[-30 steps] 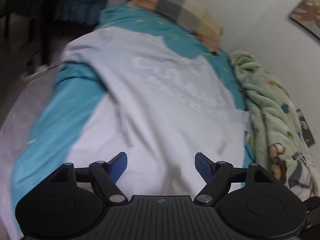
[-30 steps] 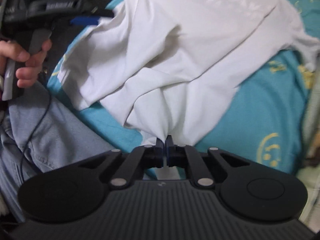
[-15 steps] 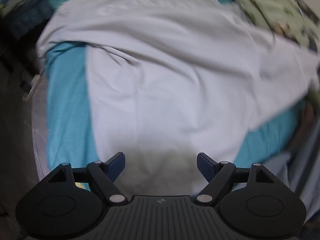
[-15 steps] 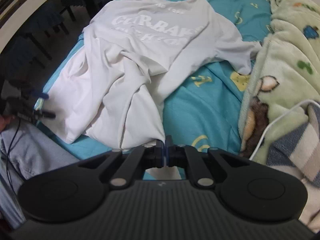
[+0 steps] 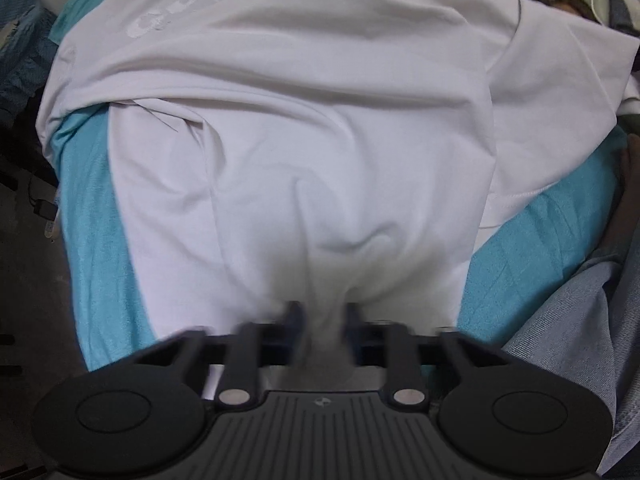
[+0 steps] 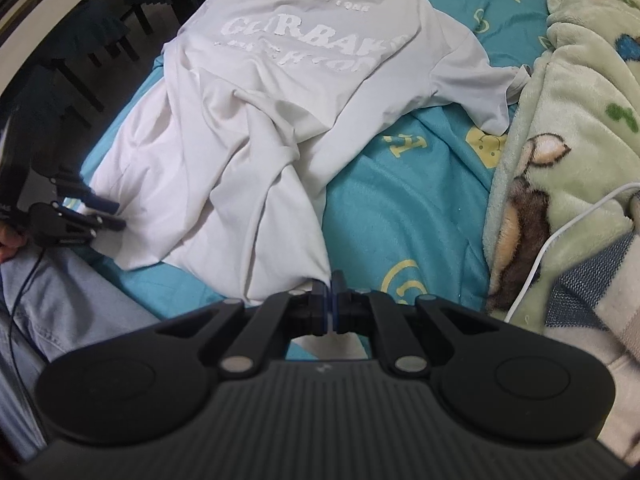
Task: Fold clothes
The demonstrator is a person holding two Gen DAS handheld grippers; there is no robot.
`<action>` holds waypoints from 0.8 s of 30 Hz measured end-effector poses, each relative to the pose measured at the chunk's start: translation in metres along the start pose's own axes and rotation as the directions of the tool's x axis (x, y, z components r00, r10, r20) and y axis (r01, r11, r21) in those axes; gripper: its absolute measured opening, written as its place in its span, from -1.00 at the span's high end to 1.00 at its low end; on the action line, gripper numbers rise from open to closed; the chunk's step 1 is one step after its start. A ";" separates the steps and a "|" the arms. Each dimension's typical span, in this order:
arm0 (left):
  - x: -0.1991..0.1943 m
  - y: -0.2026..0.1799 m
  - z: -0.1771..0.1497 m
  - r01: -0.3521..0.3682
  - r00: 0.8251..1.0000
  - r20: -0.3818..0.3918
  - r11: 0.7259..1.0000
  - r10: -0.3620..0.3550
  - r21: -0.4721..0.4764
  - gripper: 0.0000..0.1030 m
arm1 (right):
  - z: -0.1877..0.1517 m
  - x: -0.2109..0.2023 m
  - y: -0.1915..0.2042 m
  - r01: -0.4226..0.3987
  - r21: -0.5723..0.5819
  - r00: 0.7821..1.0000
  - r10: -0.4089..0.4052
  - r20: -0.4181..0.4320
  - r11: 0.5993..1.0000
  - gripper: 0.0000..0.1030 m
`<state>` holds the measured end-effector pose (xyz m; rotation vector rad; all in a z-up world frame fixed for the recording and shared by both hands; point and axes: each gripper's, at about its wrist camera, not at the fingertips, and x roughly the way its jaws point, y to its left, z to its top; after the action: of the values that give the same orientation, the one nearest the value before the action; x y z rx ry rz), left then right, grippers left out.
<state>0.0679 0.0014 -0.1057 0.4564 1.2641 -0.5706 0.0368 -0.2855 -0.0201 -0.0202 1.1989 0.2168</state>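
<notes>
- On the bed's teal sheet (image 6: 404, 208) a white T-shirt (image 6: 280, 80) lies rumpled, print up.
- A green fleece blanket (image 6: 580, 80) lies beside it.
- Left gripper (image 5: 320, 320) jaws clench the hem.
- Right gripper (image 6: 330, 300) jaws pinch a hem corner.

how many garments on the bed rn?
1. A white T-shirt lies rumpled on the teal bedsheet, its near hem pinched at two spots by both grippers. More could be hidden under the green blanket.
</notes>
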 end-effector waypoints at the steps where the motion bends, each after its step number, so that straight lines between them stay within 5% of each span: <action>1: -0.008 0.004 -0.002 0.012 1.000 0.017 1.000 -0.012 -0.017 0.96 | 0.000 -0.001 0.001 0.002 -0.006 1.000 -0.002 0.000 1.000 0.91; 4: -0.047 0.027 -0.010 0.116 0.989 0.105 0.986 -0.103 -0.122 0.96 | 0.000 -0.006 0.005 0.015 -0.043 1.000 -0.015 -0.011 0.999 0.91; 7: -0.095 0.059 -0.025 0.232 0.960 0.217 0.936 -0.176 -0.263 0.96 | 0.000 -0.012 0.010 0.031 -0.093 0.999 -0.034 -0.027 0.995 0.91; 10: -0.129 0.091 -0.047 0.267 0.948 0.272 0.883 -0.168 -0.387 0.97 | 0.000 -0.016 0.017 0.047 -0.158 0.997 -0.055 -0.049 0.986 0.92; 13: -0.133 0.121 -0.073 0.219 0.965 0.234 0.847 -0.115 -0.485 0.97 | -0.004 -0.011 0.028 0.042 -0.242 0.992 -0.070 -0.109 0.969 0.94; 17: -0.099 0.150 -0.094 0.086 0.994 0.104 0.836 -0.035 -0.542 0.97 | -0.018 0.010 0.053 -0.028 -0.332 0.973 -0.051 -0.225 0.943 0.95; 21: -0.079 0.158 -0.111 0.038 0.999 0.012 0.827 -0.037 -0.561 0.98 | -0.031 0.030 0.074 -0.044 -0.391 0.957 -0.074 -0.282 0.920 0.94; 24: -0.089 0.158 -0.112 0.049 0.999 0.035 0.828 -0.035 -0.559 0.95 | -0.027 0.023 0.072 -0.061 -0.343 0.964 -0.034 -0.265 0.937 0.92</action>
<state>0.0655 0.2057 -0.0453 -0.0747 1.3514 -0.2144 0.0067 -0.2151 -0.0440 -0.3624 1.4168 0.4489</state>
